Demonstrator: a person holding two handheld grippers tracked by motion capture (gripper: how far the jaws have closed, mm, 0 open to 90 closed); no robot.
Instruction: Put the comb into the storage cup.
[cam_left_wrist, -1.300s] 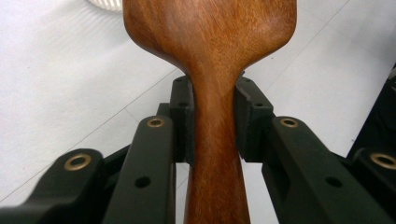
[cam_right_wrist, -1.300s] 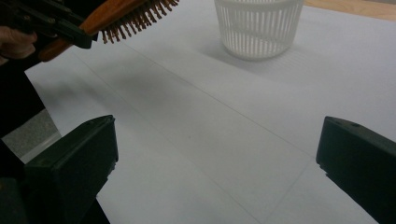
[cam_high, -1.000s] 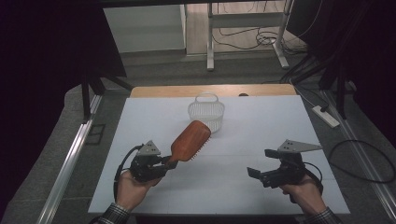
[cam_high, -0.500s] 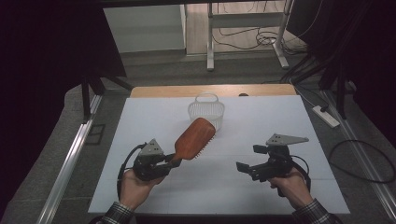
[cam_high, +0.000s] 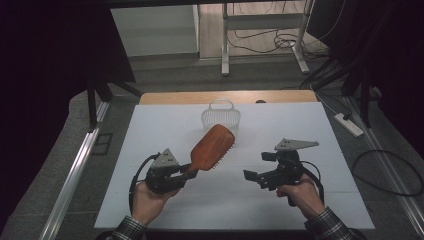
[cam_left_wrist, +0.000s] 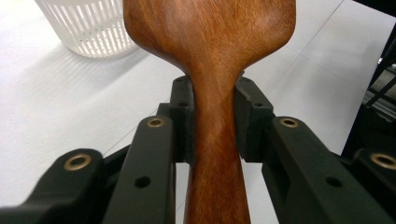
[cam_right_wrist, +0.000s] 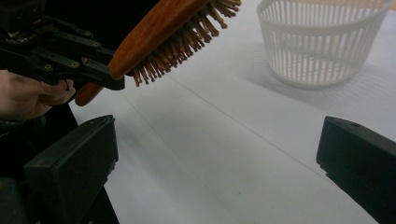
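Observation:
A wooden hairbrush hangs above the white table, head pointing up and away, bristles facing right. My left gripper is shut on its handle. In the left gripper view both jaws press the narrow neck of the hairbrush from either side, left gripper. My right gripper stands open to the right of the brush, jaws pointing left at it with nothing between them. In the right gripper view, right gripper, the bristled hairbrush shows at upper left, held by the left gripper.
A white slotted plastic basket with a handle stands at the table's far middle, just beyond the brush head, and shows as basket and basket. Bare white tabletop lies between the two grippers. A power strip lies on the floor at right.
My right gripper has moved left across the table toward the brush. The left hand with the brush has stayed nearly still.

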